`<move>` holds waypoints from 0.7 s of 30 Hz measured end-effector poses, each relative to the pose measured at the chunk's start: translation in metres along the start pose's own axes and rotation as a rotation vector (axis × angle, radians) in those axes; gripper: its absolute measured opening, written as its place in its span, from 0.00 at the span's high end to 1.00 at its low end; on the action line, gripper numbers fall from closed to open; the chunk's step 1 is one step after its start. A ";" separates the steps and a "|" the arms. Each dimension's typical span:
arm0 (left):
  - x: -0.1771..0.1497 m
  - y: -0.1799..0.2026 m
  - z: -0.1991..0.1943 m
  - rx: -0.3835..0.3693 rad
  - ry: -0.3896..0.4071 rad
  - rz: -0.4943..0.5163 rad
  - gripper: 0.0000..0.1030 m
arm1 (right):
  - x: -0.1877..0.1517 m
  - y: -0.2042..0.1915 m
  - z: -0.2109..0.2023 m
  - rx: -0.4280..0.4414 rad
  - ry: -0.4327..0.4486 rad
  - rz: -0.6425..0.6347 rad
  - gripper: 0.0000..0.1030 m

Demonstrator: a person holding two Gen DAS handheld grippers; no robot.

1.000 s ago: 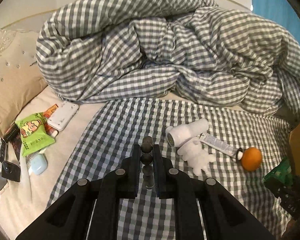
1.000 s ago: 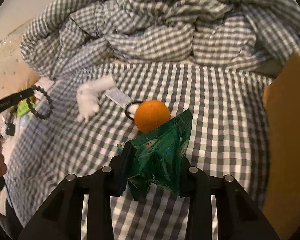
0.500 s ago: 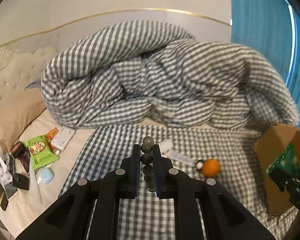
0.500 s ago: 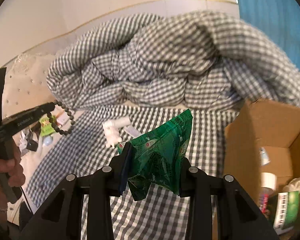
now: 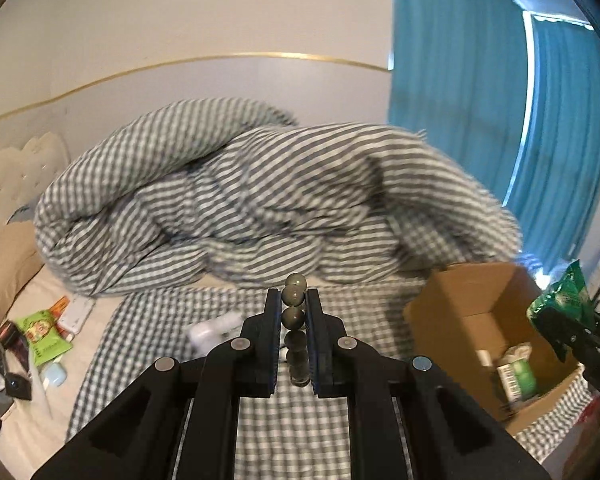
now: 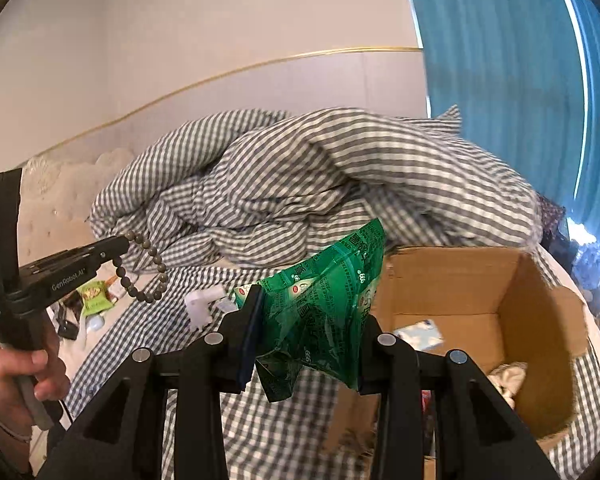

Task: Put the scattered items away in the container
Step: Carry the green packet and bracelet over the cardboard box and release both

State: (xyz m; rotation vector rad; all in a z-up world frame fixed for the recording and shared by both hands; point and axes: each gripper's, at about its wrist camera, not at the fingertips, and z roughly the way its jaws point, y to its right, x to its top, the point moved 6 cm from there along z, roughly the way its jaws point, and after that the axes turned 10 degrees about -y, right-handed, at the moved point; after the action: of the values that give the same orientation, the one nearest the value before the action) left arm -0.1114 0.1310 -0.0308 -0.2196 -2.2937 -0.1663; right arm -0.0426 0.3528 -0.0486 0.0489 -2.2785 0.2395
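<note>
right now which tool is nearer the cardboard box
Right. The right tool holds the green packet beside the cardboard box; the left tool holds beads further left.

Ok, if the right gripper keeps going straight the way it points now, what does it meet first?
Probably the cardboard box: the right gripper, shut on the green packet, aims at the box's near left edge, with the checked duvet heaped behind. Depth is unclear, so it might pass over the rim.

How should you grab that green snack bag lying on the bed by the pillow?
The light green snack bag lies flat among other clutter. Probably best to come from above and pinch its free right edge, which faces bare sheet; the left side is crowded.
</note>
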 end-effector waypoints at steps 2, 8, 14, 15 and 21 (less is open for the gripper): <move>0.001 0.023 -0.002 -0.024 0.004 0.015 0.89 | -0.004 0.014 -0.009 -0.020 0.006 0.011 0.66; 0.008 0.086 -0.002 -0.081 0.011 0.072 0.89 | -0.010 0.066 -0.035 -0.089 0.022 0.057 0.66; 0.016 0.141 0.000 -0.130 0.014 0.117 0.89 | -0.013 0.122 -0.046 -0.140 0.022 0.109 0.66; 0.016 0.148 0.001 -0.137 0.013 0.124 0.89 | -0.014 0.130 -0.045 -0.144 0.018 0.115 0.66; 0.019 0.191 0.010 -0.159 0.005 0.174 0.89 | -0.021 0.159 -0.032 -0.143 0.003 0.146 0.66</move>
State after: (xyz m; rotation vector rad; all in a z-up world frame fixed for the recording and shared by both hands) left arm -0.0905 0.3217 -0.0137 -0.4984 -2.2443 -0.2589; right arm -0.0230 0.5135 -0.0681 -0.1922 -2.2920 0.1512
